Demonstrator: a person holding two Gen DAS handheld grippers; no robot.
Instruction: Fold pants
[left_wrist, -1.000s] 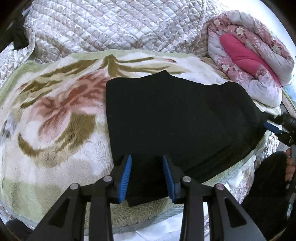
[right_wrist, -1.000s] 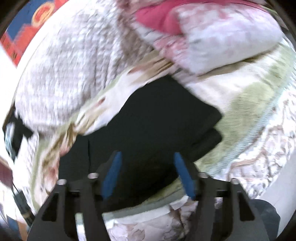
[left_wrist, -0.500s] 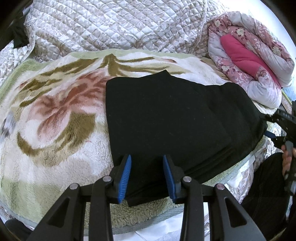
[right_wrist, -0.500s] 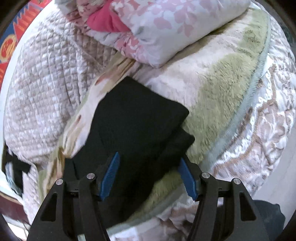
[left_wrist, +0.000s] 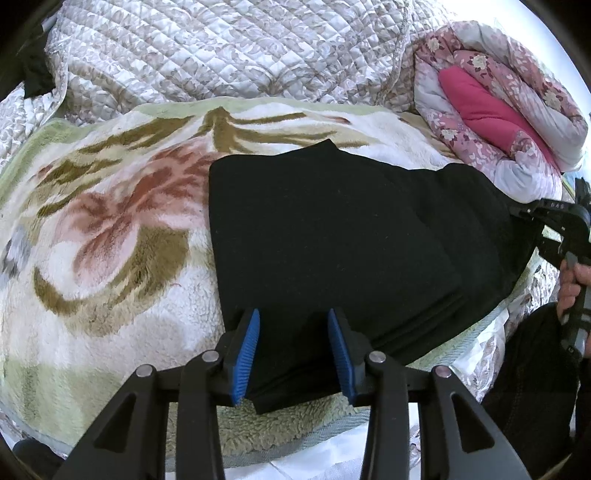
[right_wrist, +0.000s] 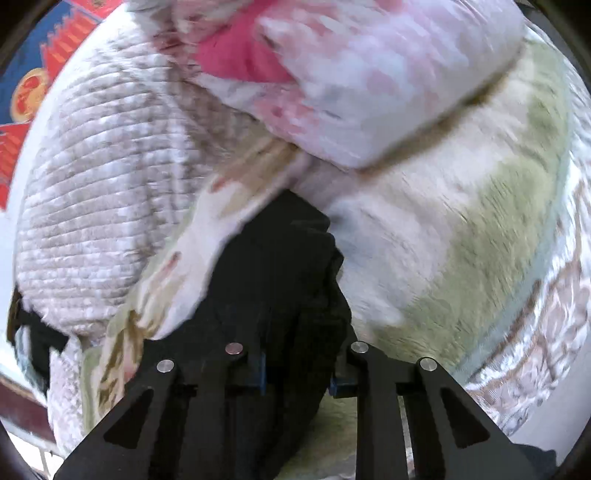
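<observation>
On the bed (left_wrist: 110, 240), the pants' (left_wrist: 332, 240) right end is being clamped by the closing right gripper (right_wrist: 297, 373); left gripper (left_wrist: 293, 350) fingers are held apart astride the near corner. Next, a fold leftward is likely called for.

black pants (left_wrist: 332, 236), floral fleece blanket (left_wrist: 110, 229)

Black folded pants (left_wrist: 332, 251) on floral blanket (left_wrist: 110, 240), corner between left gripper (left_wrist: 293, 350) fingers (left_wrist: 246, 350).

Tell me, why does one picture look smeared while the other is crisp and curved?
Right wrist view: motion blur smears the quilt and blanket. Left wrist view: sharp, but the fisheye lens bows the blanket around the black pants; bright daylight washes out its upper right corner.
</observation>
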